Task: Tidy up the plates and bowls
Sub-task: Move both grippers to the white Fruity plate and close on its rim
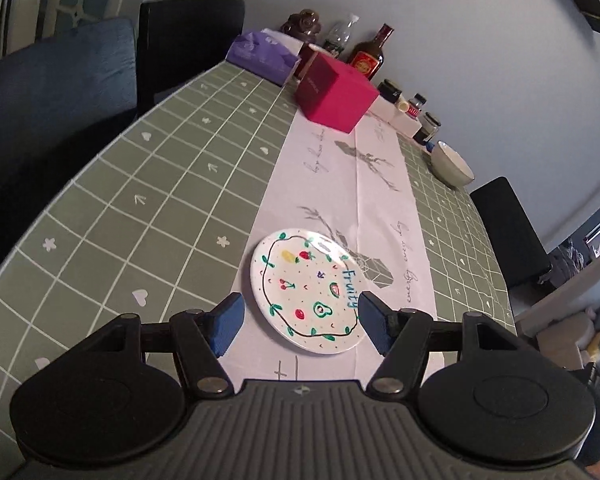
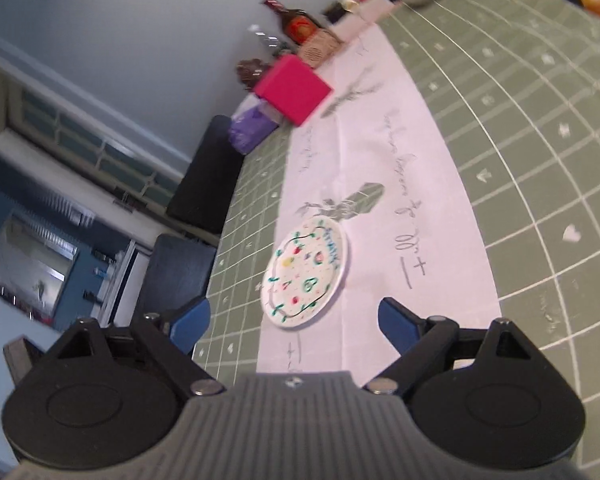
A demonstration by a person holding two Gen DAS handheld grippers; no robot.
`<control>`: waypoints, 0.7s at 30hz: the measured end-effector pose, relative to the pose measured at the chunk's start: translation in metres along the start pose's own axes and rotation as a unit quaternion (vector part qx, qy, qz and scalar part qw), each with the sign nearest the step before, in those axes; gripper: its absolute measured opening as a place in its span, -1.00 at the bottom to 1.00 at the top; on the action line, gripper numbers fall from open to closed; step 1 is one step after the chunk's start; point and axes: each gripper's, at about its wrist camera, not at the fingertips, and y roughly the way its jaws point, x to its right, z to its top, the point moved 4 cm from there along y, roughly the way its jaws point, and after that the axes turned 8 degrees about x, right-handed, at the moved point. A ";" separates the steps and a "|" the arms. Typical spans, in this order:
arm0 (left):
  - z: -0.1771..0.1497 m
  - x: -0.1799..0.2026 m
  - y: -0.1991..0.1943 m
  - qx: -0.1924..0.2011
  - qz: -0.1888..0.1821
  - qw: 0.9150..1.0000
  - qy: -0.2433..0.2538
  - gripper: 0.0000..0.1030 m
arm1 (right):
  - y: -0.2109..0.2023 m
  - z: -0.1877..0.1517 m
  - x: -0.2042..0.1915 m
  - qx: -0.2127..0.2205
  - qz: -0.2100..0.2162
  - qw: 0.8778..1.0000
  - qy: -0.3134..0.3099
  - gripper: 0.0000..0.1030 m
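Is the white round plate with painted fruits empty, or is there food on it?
Empty. The white round plate with painted fruits lies flat on the white table runner; only its painted pattern shows.

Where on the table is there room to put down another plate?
The green checked cloth left of the white runner is bare. So is the runner between the fruit plate and the pink box. It's crowded along the wall: bottles, jars and the bowl.

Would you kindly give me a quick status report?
Both claws, left and right, open, empty. Round white fruit-painted plate flat on white runner, untouched. Nothing blocking.
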 end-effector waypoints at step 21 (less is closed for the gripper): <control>-0.016 -0.017 0.079 -0.041 0.038 0.989 0.136 0.43 | 0.123 0.008 0.032 -0.034 0.036 0.999 -0.005 0.71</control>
